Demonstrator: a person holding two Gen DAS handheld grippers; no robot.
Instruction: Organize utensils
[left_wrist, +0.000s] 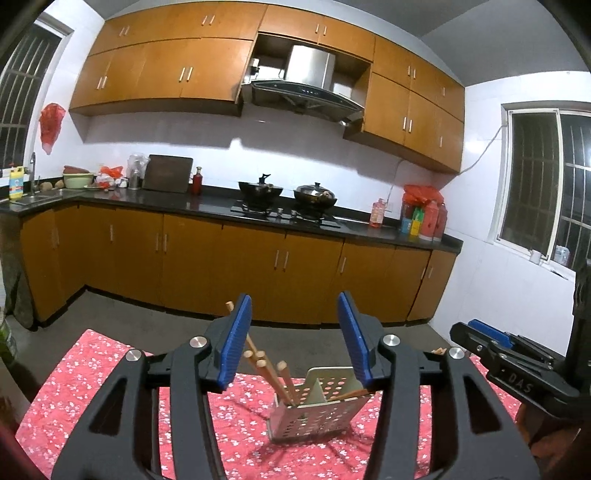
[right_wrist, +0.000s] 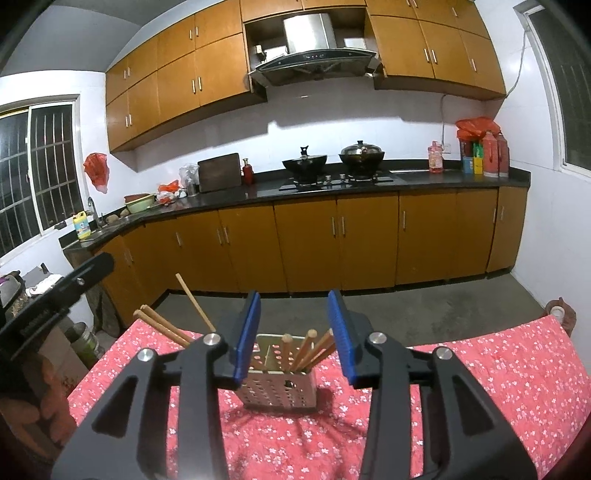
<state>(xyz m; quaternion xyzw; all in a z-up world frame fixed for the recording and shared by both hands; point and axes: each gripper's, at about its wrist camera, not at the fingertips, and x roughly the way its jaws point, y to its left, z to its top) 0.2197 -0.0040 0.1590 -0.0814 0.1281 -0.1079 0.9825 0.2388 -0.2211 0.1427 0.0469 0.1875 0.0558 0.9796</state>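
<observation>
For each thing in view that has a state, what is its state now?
Left gripper: open, holding nothing.
Right gripper: open, holding nothing.
Holder: upright on the tablecloth, two compartments.
Chopsticks: standing in the holder, leaning to both sides.
Right wok: on the stove, lid on.
Left wok: on the stove, lid state unclear.
Cabinet doors: shut.

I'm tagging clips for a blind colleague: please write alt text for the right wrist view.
The right claw, open, frames a perforated metal holder with wooden chopsticks standing in it, on a red floral cloth. Behind: wooden kitchen cabinets and two woks on the stove.
</observation>
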